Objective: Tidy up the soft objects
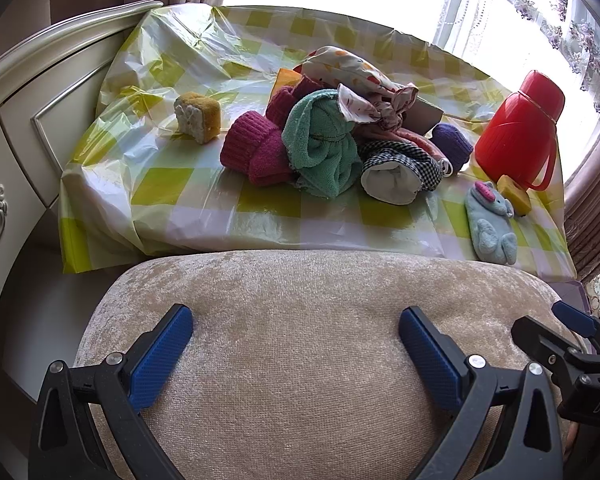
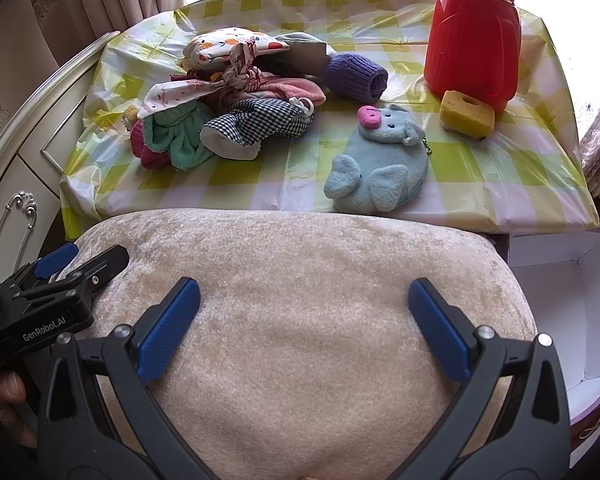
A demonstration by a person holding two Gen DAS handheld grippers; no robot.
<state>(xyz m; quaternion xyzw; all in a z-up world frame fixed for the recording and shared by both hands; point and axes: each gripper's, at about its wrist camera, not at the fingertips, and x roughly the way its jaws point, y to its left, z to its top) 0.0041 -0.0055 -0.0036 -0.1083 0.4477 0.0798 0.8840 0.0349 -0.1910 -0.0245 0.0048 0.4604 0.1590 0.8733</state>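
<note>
Over cushion (image 1: 300,340), left gripper (image 1: 296,356) and right gripper (image 2: 304,328) hover, fingers spread, empty — likely staging. Soft pile (image 1: 324,140) heaped mid-table (unsorted); plush (image 2: 376,168) apart, near box (image 2: 560,300) — probable destination.

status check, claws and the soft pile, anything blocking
Left claw open, right claw open, both empty over beige cushion. Soft pile untouched on table. Red flask beside sponge.
</note>
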